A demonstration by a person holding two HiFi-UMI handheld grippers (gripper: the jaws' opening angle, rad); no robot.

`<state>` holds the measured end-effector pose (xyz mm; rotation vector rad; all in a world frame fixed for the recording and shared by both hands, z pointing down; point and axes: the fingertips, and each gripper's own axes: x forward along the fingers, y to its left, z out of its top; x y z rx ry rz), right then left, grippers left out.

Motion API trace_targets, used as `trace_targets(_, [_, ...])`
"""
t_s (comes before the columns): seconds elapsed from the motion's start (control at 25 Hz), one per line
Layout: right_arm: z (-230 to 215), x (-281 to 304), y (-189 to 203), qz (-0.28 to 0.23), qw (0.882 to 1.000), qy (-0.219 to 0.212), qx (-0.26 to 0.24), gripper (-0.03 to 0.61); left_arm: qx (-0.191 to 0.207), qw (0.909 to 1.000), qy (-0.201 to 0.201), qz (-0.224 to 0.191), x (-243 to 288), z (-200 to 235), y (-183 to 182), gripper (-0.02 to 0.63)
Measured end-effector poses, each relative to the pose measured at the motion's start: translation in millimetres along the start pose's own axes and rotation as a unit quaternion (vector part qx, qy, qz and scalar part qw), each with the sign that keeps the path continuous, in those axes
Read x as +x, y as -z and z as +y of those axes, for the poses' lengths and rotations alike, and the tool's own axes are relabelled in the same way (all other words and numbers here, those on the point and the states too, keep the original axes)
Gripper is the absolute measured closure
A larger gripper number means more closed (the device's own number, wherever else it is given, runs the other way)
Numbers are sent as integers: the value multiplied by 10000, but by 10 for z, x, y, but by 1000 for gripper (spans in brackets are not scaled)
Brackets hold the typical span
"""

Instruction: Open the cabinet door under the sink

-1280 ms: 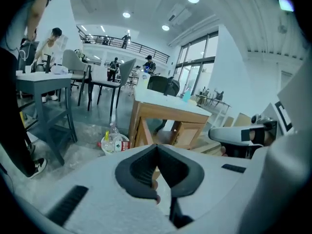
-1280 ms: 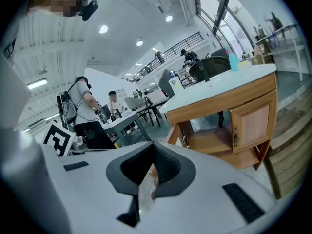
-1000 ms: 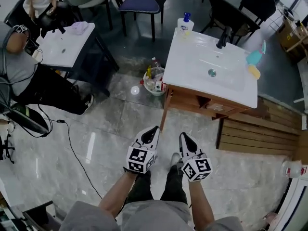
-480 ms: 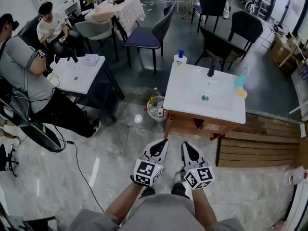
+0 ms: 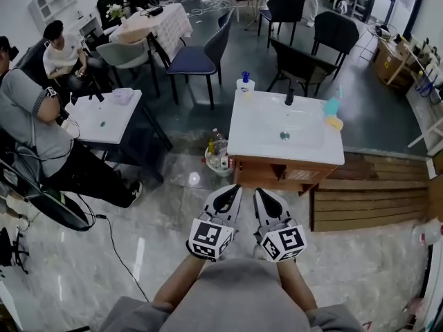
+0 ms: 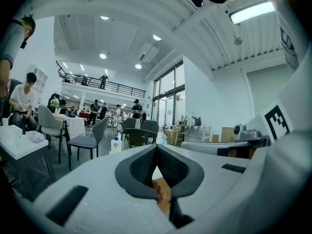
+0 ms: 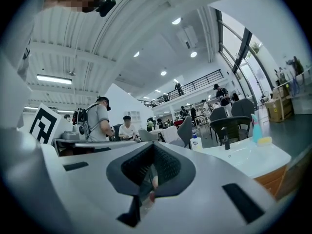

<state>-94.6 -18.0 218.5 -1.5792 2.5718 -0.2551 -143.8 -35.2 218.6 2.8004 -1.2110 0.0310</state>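
The cabinet door [image 5: 271, 174] sits under the white sink [image 5: 284, 126], its wooden front facing us and untouched. Well short of it, our left tool [image 5: 232, 190] and right tool [image 5: 259, 194] have risen side by side over the last second. Both are pinched together on nothing, so we judge the reach has yet to begin.

Lighting: bright, even, indoor.
A ceiling strip light [image 6: 251, 12] and tall windows [image 6: 169, 99] supply the light. The polished floor [image 5: 83, 254] carries pale glare streaks, and shadows are soft. Both gripper views bend strongly toward dark round edges, and near surfaces are out of focus.
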Motion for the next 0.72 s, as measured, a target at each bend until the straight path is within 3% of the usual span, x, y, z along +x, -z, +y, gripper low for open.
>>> trace_targets(0.72, [-106,112,-26,-100,9999,59,-45,571,-43,9999,67,-124,118,29,-26,606])
